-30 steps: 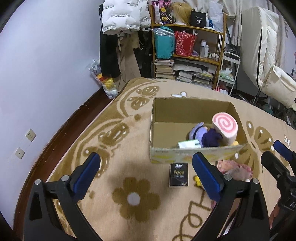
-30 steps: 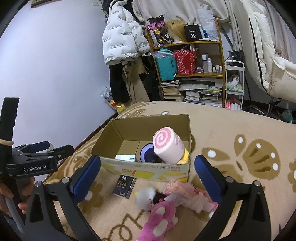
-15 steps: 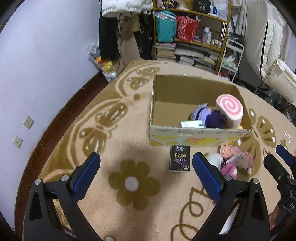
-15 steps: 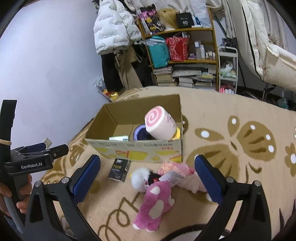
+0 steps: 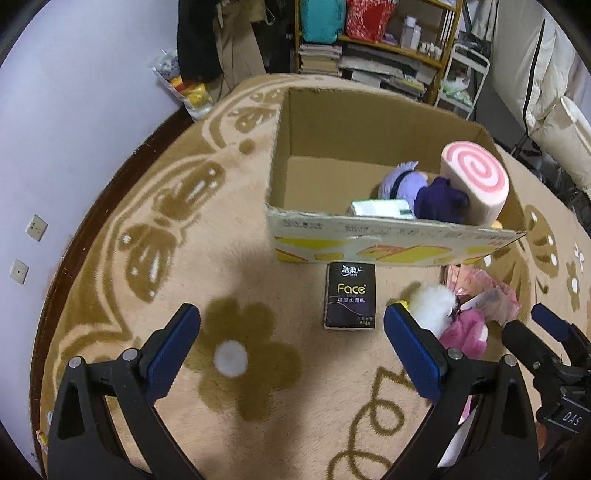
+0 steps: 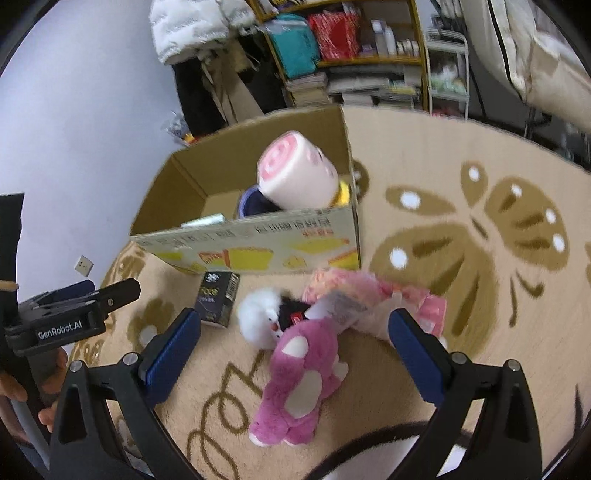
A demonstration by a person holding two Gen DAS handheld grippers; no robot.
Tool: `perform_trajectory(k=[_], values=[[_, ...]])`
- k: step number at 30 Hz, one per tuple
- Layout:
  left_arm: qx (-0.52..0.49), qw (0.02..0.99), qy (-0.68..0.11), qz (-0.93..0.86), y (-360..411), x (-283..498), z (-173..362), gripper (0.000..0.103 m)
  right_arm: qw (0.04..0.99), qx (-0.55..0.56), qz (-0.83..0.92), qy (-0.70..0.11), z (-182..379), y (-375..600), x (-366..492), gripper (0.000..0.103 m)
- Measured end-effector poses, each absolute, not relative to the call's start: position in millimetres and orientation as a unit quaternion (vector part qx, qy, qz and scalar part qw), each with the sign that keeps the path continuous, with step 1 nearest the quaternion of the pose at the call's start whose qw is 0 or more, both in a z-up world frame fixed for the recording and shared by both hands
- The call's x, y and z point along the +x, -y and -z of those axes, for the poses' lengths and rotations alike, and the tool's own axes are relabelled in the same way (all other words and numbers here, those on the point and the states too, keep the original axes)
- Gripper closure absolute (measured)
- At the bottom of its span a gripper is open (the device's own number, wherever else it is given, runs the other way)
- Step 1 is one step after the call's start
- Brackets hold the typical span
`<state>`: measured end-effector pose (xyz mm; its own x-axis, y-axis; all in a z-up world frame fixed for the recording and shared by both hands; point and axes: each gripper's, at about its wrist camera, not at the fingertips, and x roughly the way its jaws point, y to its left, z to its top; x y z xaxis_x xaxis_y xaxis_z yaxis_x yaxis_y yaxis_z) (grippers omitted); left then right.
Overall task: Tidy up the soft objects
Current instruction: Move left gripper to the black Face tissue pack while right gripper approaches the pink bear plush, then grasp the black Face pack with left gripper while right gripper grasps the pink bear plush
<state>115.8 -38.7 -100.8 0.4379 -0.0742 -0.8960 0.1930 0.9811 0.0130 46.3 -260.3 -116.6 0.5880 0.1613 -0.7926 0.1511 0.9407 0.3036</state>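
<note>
An open cardboard box [image 5: 391, 242] [image 6: 258, 247] stands on the rug and holds a pink swirl roll cushion [image 5: 474, 181] [image 6: 295, 177], a purple plush [image 5: 424, 188] and a white-green pack [image 5: 380, 207]. In front of the box lie a black "Face" tissue pack [image 5: 351, 295] [image 6: 218, 297], a white fluffy plush [image 5: 432, 308] [image 6: 258, 317], a pink plush bear [image 6: 299, 380] [image 5: 463, 332] and a pink frilly cloth [image 6: 373, 299] [image 5: 480, 288]. My left gripper [image 5: 291, 347] hangs open above the rug, just short of the tissue pack. My right gripper [image 6: 295, 350] is open over the pink bear.
A purple wall with sockets [image 5: 36, 227] runs along the left. Behind the box are a wooden shelf [image 5: 388, 40] of books and bags, hanging coats [image 6: 192, 26] and a white cart [image 5: 461, 74]. A hand [image 6: 14, 391] holds the left gripper's handle.
Both grippers have tilted down and moved closer to the floor items. The tissue pack and the plush toys now sit larger and nearer the fingers. Neither gripper has shut.
</note>
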Motion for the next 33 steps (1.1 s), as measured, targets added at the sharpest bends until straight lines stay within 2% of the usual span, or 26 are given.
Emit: perform_trajectory(k=[6, 16, 23, 33], values=[[0.059, 0.834, -0.542, 0.088, 49, 127, 121, 0.004, 0.845, 0.186, 0.004, -0.501, 144, 261, 57, 0.000], [0.057, 0.811, -0.575, 0.093, 61, 146, 155, 0.004, 0.809, 0.176, -0.014, -0.560, 180, 249, 76, 0.006], [0.054, 0.799, -0.591, 0.099, 68, 158, 177, 0.004, 0.784, 0.166, -0.012, -0.599, 204, 241, 85, 0.025], [0.045, 0.795, -0.598, 0.091, 75, 168, 196, 0.006, 0.781, 0.163, -0.010, -0.602, 209, 241, 90, 0.027]])
